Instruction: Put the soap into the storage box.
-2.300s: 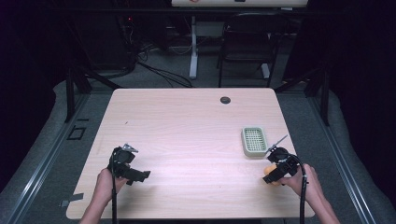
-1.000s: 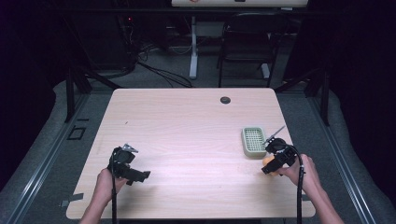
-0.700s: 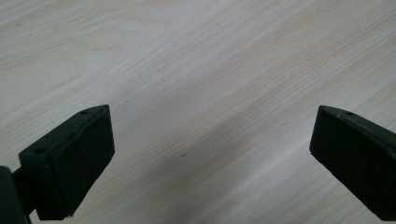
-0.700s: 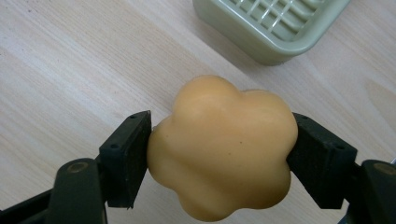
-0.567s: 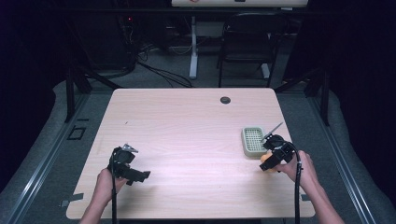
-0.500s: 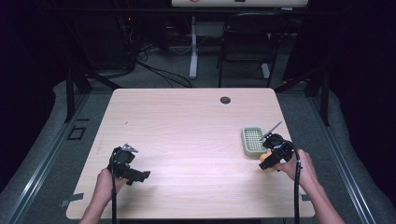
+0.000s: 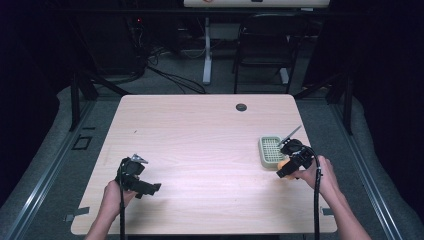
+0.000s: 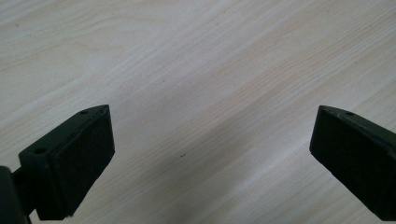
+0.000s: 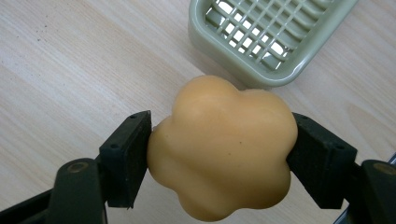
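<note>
Holding a lobed soap beside the green tray

Spreading across the middle of the high view is a pale wood-grain tabletop [image 7: 200, 150], with a small dark round disc [image 7: 241, 107] near its far edge. Around it the room is dark: grey floor, trailing cables, a white post and a black chair [image 7: 263, 40] beyond the far side.

At the near left, the person's left hand [image 7: 114, 196] rests at the tabletop's near edge and holds the left tool [image 7: 152, 188], which lies about level and points to the right. In the left gripper view its jaws stand wide apart over bare wood, with nothing between them.

At the right, a green slotted tray [image 7: 270, 150] sits near the right edge. The right hand [image 7: 320, 172] holds the right tool [image 7: 283, 167] just beside the tray's near right corner. In the right gripper view its jaws are clamped on the two sides of an orange, flower-shaped soap [image 9: 222, 147], held above the wood just short of the tray's rim.
</note>
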Tool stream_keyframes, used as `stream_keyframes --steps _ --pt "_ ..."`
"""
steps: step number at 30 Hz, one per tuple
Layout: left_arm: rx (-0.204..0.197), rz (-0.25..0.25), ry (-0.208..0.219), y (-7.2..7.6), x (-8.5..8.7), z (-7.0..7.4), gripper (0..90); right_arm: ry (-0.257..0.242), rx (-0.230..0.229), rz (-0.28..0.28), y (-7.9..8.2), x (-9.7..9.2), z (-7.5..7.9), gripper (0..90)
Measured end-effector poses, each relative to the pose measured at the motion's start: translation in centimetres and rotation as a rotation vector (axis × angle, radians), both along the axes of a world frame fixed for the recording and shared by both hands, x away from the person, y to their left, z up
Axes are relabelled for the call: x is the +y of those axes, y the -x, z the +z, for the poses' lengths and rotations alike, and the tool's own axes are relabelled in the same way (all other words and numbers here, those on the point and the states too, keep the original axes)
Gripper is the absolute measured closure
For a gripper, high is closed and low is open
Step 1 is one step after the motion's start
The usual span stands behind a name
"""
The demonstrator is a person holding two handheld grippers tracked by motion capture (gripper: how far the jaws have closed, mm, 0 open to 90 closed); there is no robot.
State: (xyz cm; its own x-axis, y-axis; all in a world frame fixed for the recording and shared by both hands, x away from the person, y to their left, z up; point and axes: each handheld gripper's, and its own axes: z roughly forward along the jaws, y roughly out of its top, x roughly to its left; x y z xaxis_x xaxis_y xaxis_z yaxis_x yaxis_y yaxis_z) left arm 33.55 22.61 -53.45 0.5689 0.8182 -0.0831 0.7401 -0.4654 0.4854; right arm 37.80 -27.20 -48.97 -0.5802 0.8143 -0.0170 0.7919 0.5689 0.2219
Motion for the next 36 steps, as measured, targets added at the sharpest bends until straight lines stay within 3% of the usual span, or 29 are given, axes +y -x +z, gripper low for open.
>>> stream_keyframes --steps 26,27,29,30,33,36 --pt "-0.003 -0.006 -0.004 -0.1 -0.3 -0.1 0.0 -0.020 -0.019 -0.027 -2.5 0.6 0.9 26.9" --pt "-0.001 -0.006 -0.004 -0.1 -0.3 -0.1 0.0 0.001 -0.001 -0.008 -2.7 0.5 1.1 26.9" --pt "0.000 -0.006 -0.005 -0.1 -0.2 -0.1 0.0 -0.026 -0.022 -0.032 -2.8 0.6 0.9 26.9" --pt "-0.001 -0.005 -0.004 -0.1 -0.3 -0.1 0.0 -0.001 -0.008 -0.013 -3.0 0.6 1.2 26.9" --pt "-0.002 -0.007 -0.004 -0.1 -0.3 -0.1 0.0 -0.023 -0.027 -0.037 -3.1 0.7 1.1 26.9" --pt "-0.003 -0.006 -0.005 -0.1 -0.3 -0.1 0.0 -0.009 -0.019 -0.026 -3.5 0.6 1.3 26.9"
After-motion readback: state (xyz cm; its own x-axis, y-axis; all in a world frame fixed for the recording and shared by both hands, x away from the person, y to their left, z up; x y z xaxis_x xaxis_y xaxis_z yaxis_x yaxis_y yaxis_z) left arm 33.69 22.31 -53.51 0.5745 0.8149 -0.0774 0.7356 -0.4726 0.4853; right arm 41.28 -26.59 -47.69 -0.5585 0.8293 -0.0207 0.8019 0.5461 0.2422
